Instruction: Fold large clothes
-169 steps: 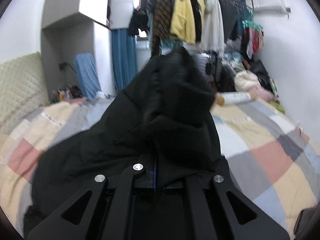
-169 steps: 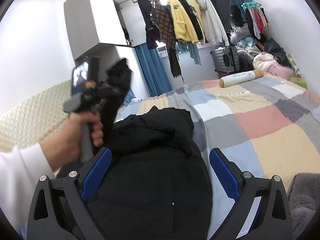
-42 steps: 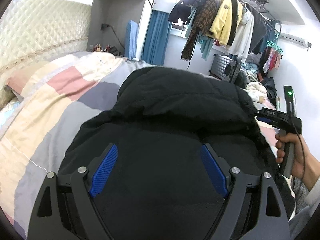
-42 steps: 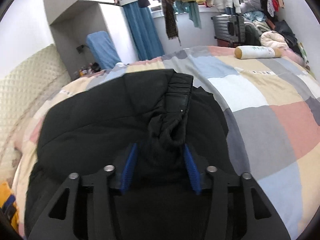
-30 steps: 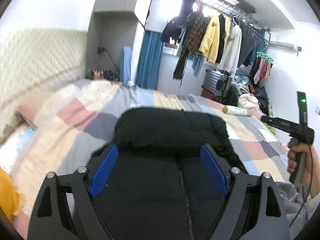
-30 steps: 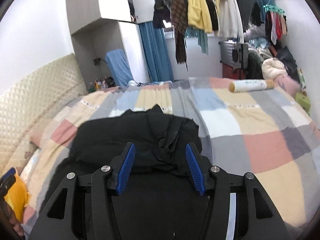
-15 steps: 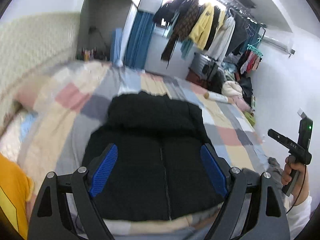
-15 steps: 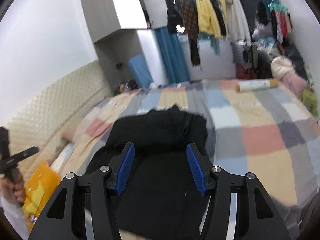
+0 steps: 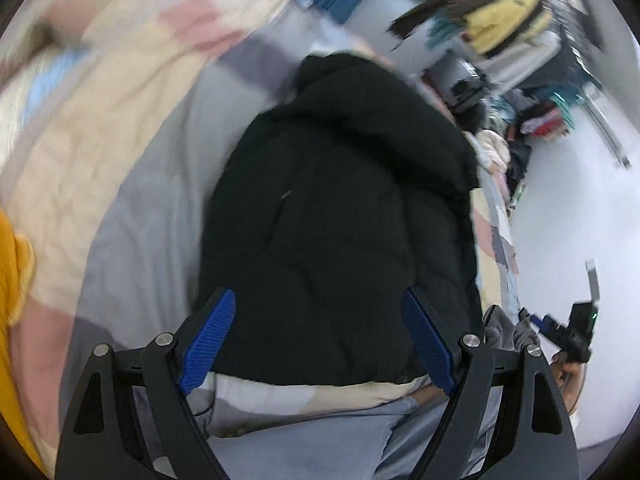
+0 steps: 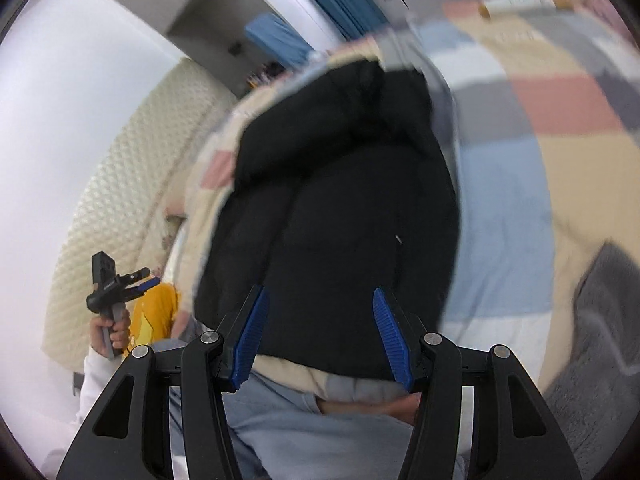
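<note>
A black puffer jacket [image 9: 340, 208] lies folded into a compact block on the checked bedspread [image 9: 132, 208]; it also shows in the right wrist view [image 10: 332, 208]. My left gripper [image 9: 318, 336] is open and empty, held well above the jacket's near edge. My right gripper [image 10: 320, 338] is open and empty, also held above the near edge. Each gripper shows in the other's view, the right one [image 9: 560, 330] at the far right and the left one [image 10: 120, 284] at the far left. Both views are blurred by motion.
A quilted headboard [image 10: 132, 184] stands on the left. A yellow cloth [image 10: 154, 316] lies at the bed's near left. A grey fuzzy blanket [image 10: 600, 320] lies at the near right. Hanging clothes [image 9: 504, 24] and a bolster [image 10: 520, 2] are at the far end.
Both grippers have pulled back and tilted down, away from the folded jacket. The right gripper, earlier shut on a jacket fold, is now open. The jacket stays on the bed.
</note>
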Motion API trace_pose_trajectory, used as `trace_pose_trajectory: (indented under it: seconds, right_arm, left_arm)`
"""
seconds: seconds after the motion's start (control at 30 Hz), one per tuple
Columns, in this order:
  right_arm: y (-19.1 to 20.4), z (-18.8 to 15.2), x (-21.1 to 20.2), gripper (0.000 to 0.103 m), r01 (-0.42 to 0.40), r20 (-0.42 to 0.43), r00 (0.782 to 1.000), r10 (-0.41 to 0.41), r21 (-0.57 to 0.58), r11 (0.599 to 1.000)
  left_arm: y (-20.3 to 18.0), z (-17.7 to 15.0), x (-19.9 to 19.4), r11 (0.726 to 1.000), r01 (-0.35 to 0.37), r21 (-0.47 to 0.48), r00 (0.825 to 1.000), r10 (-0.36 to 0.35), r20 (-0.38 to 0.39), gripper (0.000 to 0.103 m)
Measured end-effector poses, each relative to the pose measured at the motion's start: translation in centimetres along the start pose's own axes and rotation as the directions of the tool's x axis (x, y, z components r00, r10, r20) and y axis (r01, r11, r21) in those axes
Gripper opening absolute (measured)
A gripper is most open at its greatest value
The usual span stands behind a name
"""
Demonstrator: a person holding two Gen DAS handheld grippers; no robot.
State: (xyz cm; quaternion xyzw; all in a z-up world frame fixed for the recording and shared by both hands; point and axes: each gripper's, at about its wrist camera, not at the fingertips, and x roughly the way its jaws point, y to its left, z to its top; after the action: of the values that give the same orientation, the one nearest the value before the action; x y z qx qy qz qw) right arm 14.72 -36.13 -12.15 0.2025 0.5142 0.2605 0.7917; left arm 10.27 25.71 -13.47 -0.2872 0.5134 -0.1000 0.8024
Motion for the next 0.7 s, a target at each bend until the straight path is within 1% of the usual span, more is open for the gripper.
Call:
trace_pose_trajectory:
  seconds: [0.03,0.1,0.2,0.3,0.37,0.5,0.57,0.63,0.7]
  right_arm:
    - [-0.6,0.1,0.6,0.052,-0.005,-0.022,1.0,0.005,0.008,1.0]
    - [-2.0,0.1,2.1,0.053,-0.006,-0.083,0.997,0.008,0.025,1.0]
    - [-3.7,0.2,4.3,0.057,-0.005,-0.163,0.986,0.01,0.031,1.0]
    - [-4.8,0.4,5.5,0.065,-0.017,-0.216,0.976,0.027,0.048,0.999]
    - [-5.6,0.6,6.8,0.073,-0.013,-0.262,0.965,0.026,0.053,0.998]
    - [-7.3,1.2,9.1,0.073,-0.006,-0.325,0.945,0.033,0.084,0.996]
    - [-8.2,1.3,10.1,0.08,0.011,-0.345,0.938,0.022,0.094,0.995]
    - [-9.6,1.2,11.0,0.082,0.029,-0.369,0.929,0.019,0.123,0.992]
    - [-10.5,1.1,11.8,0.082,0.022,-0.387,0.921,0.042,0.159,0.987]
  left_arm:
    - [1.5,0.1,0.9,0.999,0.0,-0.033,1.0,-0.001,-0.027,0.085]
    - [3.3,0.0,2.6,0.997,-0.002,-0.076,0.997,-0.005,-0.082,0.085]
    - [5.0,-0.1,4.7,0.991,0.016,-0.135,0.986,-0.038,-0.164,0.085]
    - [5.8,-0.4,6.0,0.989,0.014,-0.15,0.976,-0.046,-0.211,0.085]
    - [6.5,-0.3,7.3,0.987,-0.006,-0.158,0.967,-0.034,-0.252,0.085]
    - [7.2,0.0,8.8,0.986,-0.029,-0.161,0.952,-0.023,-0.307,0.085]
    - [7.4,0.1,10.0,0.987,-0.024,-0.162,0.939,-0.033,-0.342,0.085]
    - [7.7,0.2,11.0,0.984,-0.036,-0.176,0.929,-0.032,-0.368,0.084]
    - [7.7,0.2,11.6,0.983,-0.029,-0.183,0.926,-0.043,-0.376,0.084]
